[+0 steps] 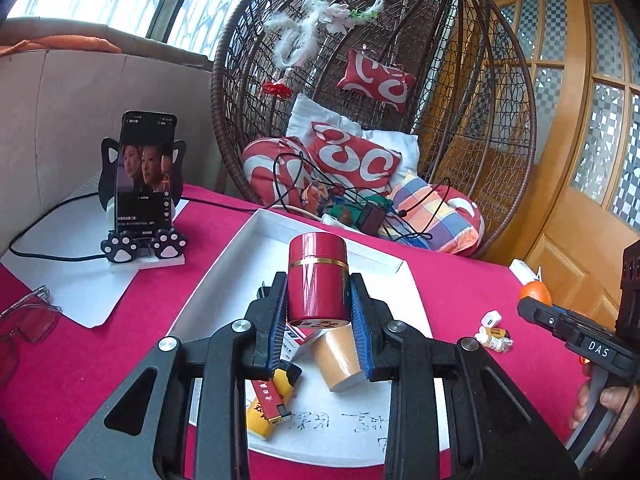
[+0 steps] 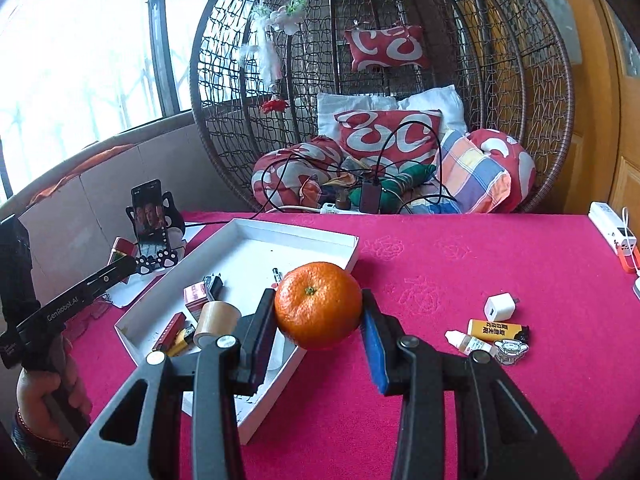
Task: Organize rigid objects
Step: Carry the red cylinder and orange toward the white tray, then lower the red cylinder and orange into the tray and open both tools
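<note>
Nearest in the left wrist view, the left gripper [image 1: 318,300] is clamped on a red canister [image 1: 317,278], its blue pads pressing the tin's two sides; the tin stands upright, long axis vertical, gold band level, and it hangs over the white tray [image 1: 256,240] rather than resting in it, as far as the view allows. Just beneath it, at about six o'clock from the tin, lie a roll of tan tape [image 1: 340,356] on its side and a red lighter [image 1: 266,398] across a yellow one [image 1: 272,408], so the clear floor of the tray lies toward twelve o'clock, beyond the tin. In the right wrist view the right gripper [image 2: 318,312] grips an orange [image 2: 318,305] between its pads, stem facing the camera, and the fruit sits over the tray's near right rim [image 2: 296,356]; the tray's open interior lies at ten to eleven o'clock from it. The left hand is therefore the one already above the tray, while the right still has the rim to cross, and I judge the tin could go down first. On the cloth at three o'clock from the orange wait a white charger cube [image 2: 500,307], a yellow lighter [image 2: 496,330] and a small dropper bottle [image 2: 466,342], well apart from the tray. Farther off stand a phone on its paw stand [image 1: 145,184] and, beyond the table edge, the wicker hanging chair [image 2: 520,80].
</note>
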Available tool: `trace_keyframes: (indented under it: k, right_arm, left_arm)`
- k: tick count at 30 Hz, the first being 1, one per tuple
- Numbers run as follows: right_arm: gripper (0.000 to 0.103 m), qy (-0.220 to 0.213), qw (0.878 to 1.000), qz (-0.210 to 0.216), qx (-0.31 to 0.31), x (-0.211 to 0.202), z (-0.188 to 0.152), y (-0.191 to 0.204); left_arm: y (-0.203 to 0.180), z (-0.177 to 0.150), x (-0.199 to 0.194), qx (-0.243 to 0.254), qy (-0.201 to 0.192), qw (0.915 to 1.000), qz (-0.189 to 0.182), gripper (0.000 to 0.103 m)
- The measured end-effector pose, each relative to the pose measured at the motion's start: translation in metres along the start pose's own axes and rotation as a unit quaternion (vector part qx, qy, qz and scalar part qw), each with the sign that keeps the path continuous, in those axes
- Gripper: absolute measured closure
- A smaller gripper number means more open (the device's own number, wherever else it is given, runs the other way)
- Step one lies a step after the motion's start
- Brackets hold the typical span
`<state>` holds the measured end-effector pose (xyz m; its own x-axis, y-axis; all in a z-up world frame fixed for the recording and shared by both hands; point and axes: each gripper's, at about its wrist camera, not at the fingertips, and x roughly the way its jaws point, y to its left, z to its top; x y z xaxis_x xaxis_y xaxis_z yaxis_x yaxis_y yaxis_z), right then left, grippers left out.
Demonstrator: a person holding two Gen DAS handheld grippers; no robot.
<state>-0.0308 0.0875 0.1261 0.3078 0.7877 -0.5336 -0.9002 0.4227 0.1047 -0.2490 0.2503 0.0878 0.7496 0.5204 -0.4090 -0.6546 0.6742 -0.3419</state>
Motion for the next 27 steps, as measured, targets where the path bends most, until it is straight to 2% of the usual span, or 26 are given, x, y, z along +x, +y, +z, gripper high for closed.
trace_keyframes:
  k: [11,16,20,21,22,23,24,26,27]
  right_arm:
    - [0.063,0.081,0.997,0.014,-0.01,0.08,0.0,0.028]
    - [0.063,0.084,0.996,0.007,-0.01,0.106,0.0,0.04]
    - [0.061,0.064,0.998,0.013,-0.021,0.109,-0.001,0.051]
    - [0.058,0.057,0.998,0.013,-0.026,0.107,-0.002,0.054]
    - [0.044,0.05,0.998,0.013,-0.029,0.104,-0.003,0.055]
    - [0.023,0.044,0.998,0.013,-0.032,0.101,-0.005,0.056]
    - [0.016,0.038,0.999,0.009,-0.034,0.099,-0.006,0.057]
    - [0.014,0.03,0.999,0.0,-0.033,0.094,-0.007,0.055]
    - [0.014,0.028,0.999,-0.001,-0.027,0.092,-0.008,0.053]
  left_arm:
    - [0.014,-0.016,0.023,-0.018,0.035,0.9992,0.008,0.074]
    - [0.012,-0.023,0.032,-0.016,0.05,0.9986,0.005,0.074]
    - [0.01,-0.025,0.036,-0.018,0.058,0.9981,0.002,0.074]
    - [0.011,-0.025,0.036,-0.018,0.058,0.9981,0.003,0.074]
    - [0.011,-0.025,0.037,-0.02,0.059,0.998,0.006,0.074]
    - [0.012,-0.025,0.037,-0.021,0.06,0.998,0.008,0.074]
    - [0.012,-0.025,0.037,-0.022,0.061,0.9978,0.012,0.074]
    - [0.012,-0.025,0.037,-0.025,0.063,0.9976,0.016,0.074]
    - [0.012,-0.025,0.036,-0.025,0.062,0.9976,0.018,0.071]
